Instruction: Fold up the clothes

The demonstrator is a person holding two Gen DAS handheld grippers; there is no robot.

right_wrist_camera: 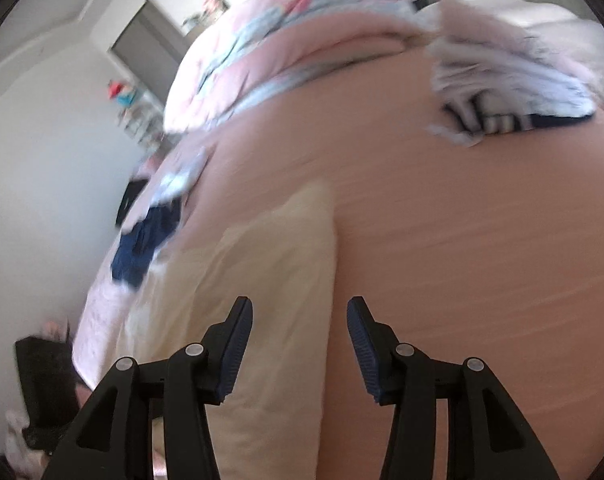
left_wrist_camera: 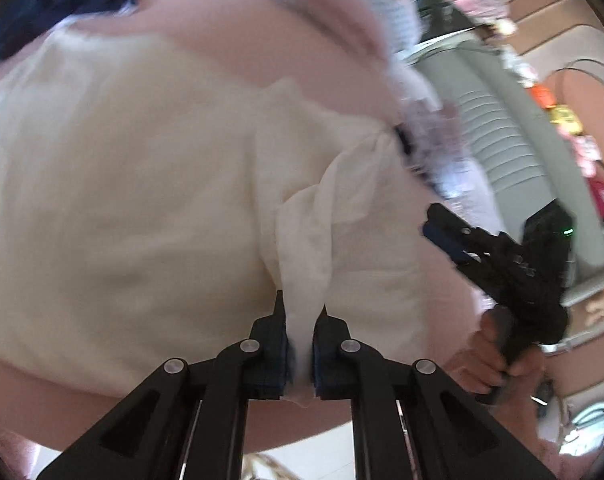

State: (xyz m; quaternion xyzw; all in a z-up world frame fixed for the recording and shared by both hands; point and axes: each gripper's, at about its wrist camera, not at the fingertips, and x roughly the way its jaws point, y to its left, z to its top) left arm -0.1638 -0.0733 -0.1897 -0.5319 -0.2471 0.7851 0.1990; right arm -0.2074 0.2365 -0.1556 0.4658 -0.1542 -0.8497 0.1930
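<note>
One cream shirt (left_wrist_camera: pixel 121 184) lies spread on the pink bed (right_wrist_camera: pixel 462 260), soft and a bit wrinkled. Folding looks only just begun; most of it is flat. The left gripper (left_wrist_camera: pixel 299 354) has its fingers squeezed on a bunched edge of it. The right gripper (right_wrist_camera: pixel 299 350) has fingers apart, holding nothing, over the shirt's edge. A dark blue cloth (right_wrist_camera: pixel 145 248) lies far ahead.

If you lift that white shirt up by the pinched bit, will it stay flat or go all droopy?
Probably droopy: the white shirt already bunches into soft folds where the left gripper pinches it. It looks thin, so likely light. It may drag across the pink sheet rather than lift whole.
</note>
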